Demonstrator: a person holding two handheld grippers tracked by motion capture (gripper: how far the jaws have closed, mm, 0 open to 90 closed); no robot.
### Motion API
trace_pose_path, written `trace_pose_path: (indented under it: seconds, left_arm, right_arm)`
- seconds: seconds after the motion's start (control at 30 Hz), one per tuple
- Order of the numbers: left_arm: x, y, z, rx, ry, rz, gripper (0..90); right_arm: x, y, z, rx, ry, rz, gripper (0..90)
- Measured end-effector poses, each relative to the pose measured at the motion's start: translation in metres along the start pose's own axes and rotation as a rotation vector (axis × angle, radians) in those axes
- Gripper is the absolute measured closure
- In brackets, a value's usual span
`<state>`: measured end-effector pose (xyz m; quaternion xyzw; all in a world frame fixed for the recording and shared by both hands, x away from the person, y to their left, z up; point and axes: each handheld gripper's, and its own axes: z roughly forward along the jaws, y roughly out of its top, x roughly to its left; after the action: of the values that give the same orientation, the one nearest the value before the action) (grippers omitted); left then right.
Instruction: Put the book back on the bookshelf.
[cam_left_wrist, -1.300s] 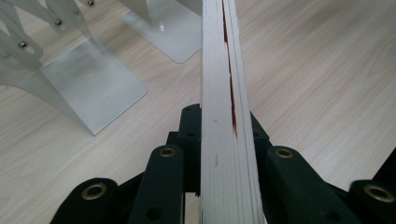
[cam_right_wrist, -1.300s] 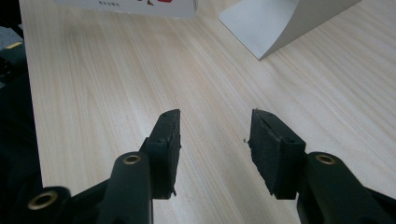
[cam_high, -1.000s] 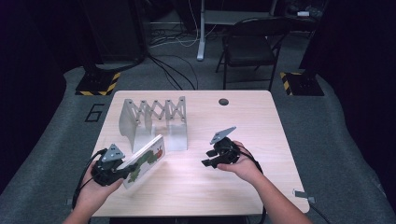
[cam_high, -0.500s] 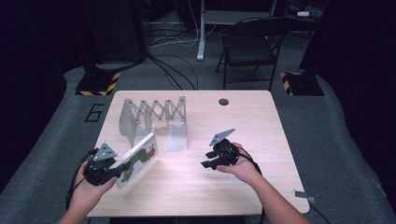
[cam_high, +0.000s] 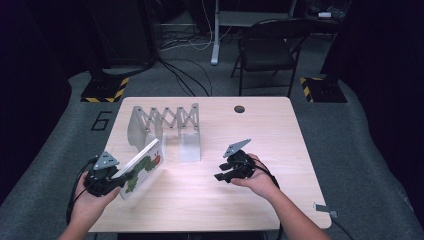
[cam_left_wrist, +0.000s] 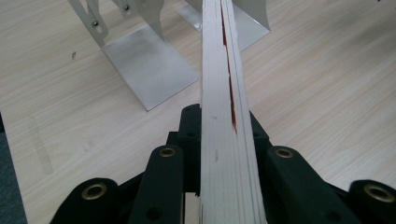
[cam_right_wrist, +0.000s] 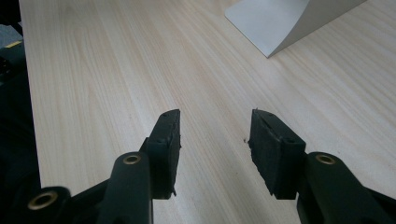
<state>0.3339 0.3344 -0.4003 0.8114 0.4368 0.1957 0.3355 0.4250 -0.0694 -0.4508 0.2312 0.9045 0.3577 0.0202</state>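
Near the table's (cam_high: 280, 200) front-left corner, the left gripper (cam_high: 111, 178) pinches a picture book (cam_high: 142, 167) by its lower end, tilting it up toward the metal rack (cam_high: 165, 122) just behind. Bare wood lies open across the middle and right. At the front centre-right, the right gripper (cam_high: 226, 172) rests low, its jaws spread with nothing between them, well apart from the book.
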Motion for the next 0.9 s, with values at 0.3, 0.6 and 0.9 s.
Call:
trace_pose_path:
  seconds: [0.3,0.6,0.9]
  left_arm:
    - [0.003,0.003,0.001,-0.010,0.032,-0.042,75.6]
    - [0.010,0.001,0.003,0.001,0.052,-0.070,75.6]
    - [0.016,0.003,0.010,-0.017,0.087,-0.115,75.6]
  right_arm:
    - [0.001,0.000,-0.001,-0.012,-0.001,0.000,53.3]
    - [-0.001,-0.002,-0.001,-0.005,0.002,-0.003,53.3]
    - [0.000,-0.002,-0.002,-0.015,0.000,-0.002,53.3]
